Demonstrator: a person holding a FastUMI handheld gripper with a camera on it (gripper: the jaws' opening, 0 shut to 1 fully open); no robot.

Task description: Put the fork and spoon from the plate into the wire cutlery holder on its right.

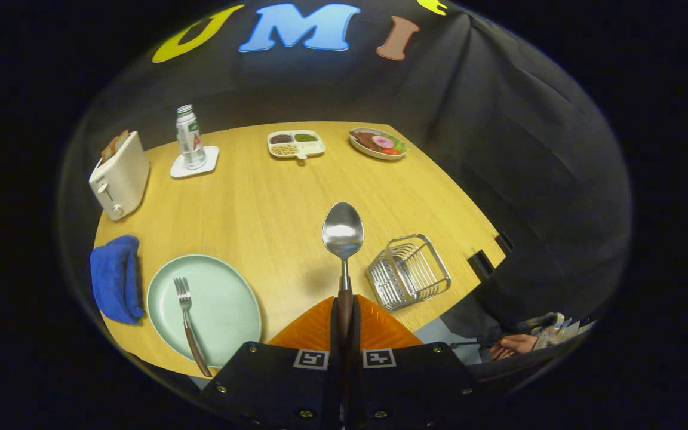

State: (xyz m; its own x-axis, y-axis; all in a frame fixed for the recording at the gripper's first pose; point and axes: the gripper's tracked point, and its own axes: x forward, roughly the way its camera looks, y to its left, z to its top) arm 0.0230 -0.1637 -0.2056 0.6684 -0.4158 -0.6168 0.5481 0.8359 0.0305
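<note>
My gripper [344, 310] is shut on the spoon's dark handle, and the spoon [343, 234] sticks out ahead of the fingers with its shiny bowl up over the wooden table. The pale green plate [224, 310] lies down to the left of the fingers, with the fork [187, 316] resting on it, tines pointing away. The wire cutlery holder [408, 272] stands just to the right of the spoon, lower than its bowl, with nothing in it.
A blue cloth [116, 278] lies left of the plate. Farther back are a white toaster [119, 175], a bottle [190, 136] on a white coaster, a divided snack tray [296, 145] and a plate of food [378, 144]. A person's hand [514, 345] rests off the table's right edge.
</note>
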